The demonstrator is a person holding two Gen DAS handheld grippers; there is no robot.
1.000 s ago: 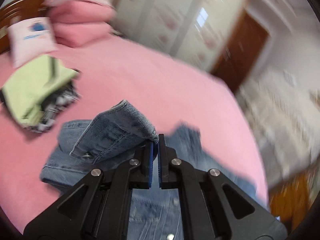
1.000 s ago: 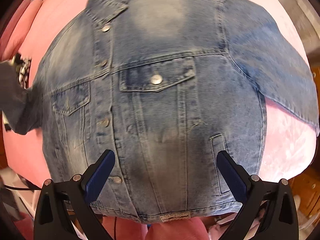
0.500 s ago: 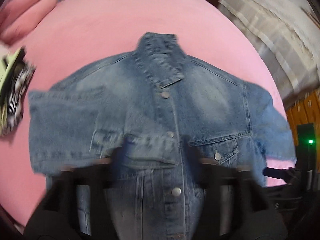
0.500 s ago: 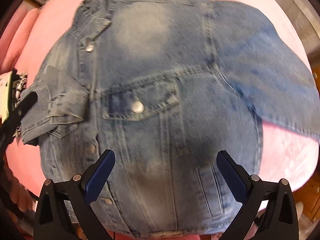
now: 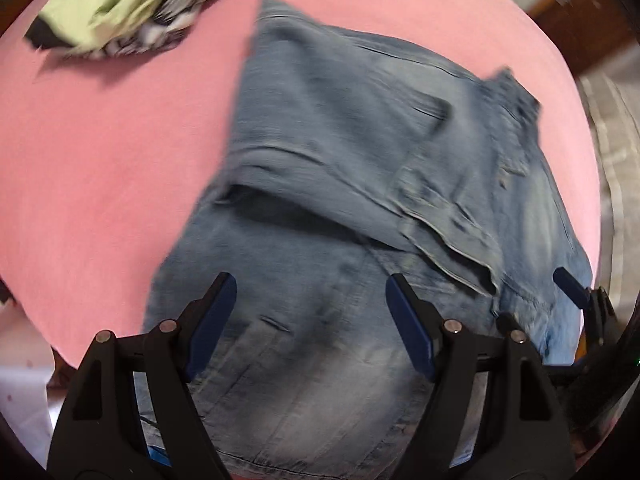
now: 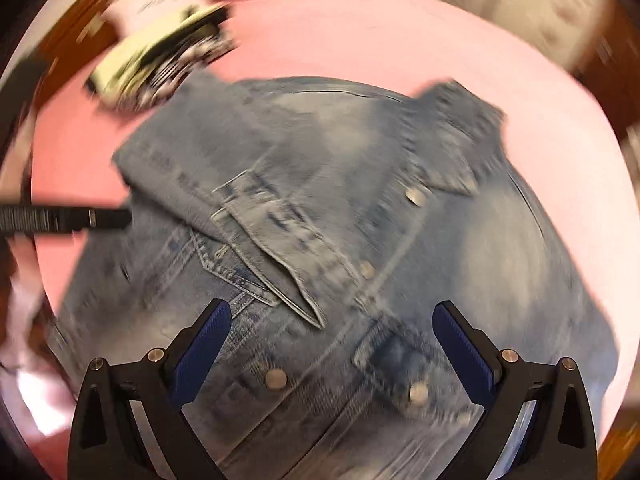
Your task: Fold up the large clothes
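Both grippers hang with their jaws spread wide and nothing between them: the left gripper (image 5: 310, 322) and the right gripper (image 6: 332, 344) each sit above the lower part of the denim jacket (image 5: 360, 184). Beneath everything, stretching far ahead of both, lies the pink bed (image 5: 100, 160). On it the jacket lies front up, one sleeve (image 6: 224, 208) folded across its chest, ahead and left of the right gripper. Far ahead and left, a small pile of folded clothes (image 5: 132, 4) rests on the bed.
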